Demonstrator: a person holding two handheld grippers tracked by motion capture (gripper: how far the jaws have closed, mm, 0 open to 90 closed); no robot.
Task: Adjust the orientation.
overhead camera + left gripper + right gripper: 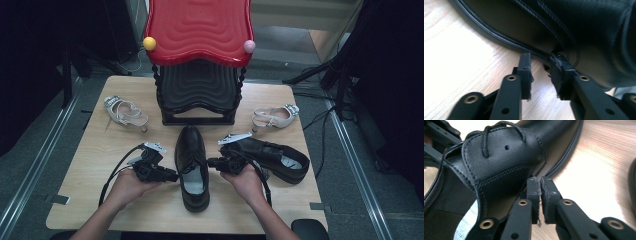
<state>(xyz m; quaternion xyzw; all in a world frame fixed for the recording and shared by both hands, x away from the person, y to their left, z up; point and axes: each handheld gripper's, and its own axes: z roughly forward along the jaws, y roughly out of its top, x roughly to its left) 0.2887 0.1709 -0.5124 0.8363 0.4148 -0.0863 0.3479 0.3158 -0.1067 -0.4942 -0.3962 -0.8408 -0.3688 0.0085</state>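
A black lace-up shoe lies at the table's middle, toe pointing away from me. My left gripper sits at its left side, my right gripper at its right side. In the left gripper view the left gripper stands open just above the wood, with nothing between the pads and its tips at the shoe's sole edge. In the right gripper view the right gripper is shut with only a hairline slit, right beside the shoe's laced flap.
A second black shoe lies right of my right hand. Two pale sandals flank a black stool at the back, with a red stool stacked on it. Bare wood spreads at the front left.
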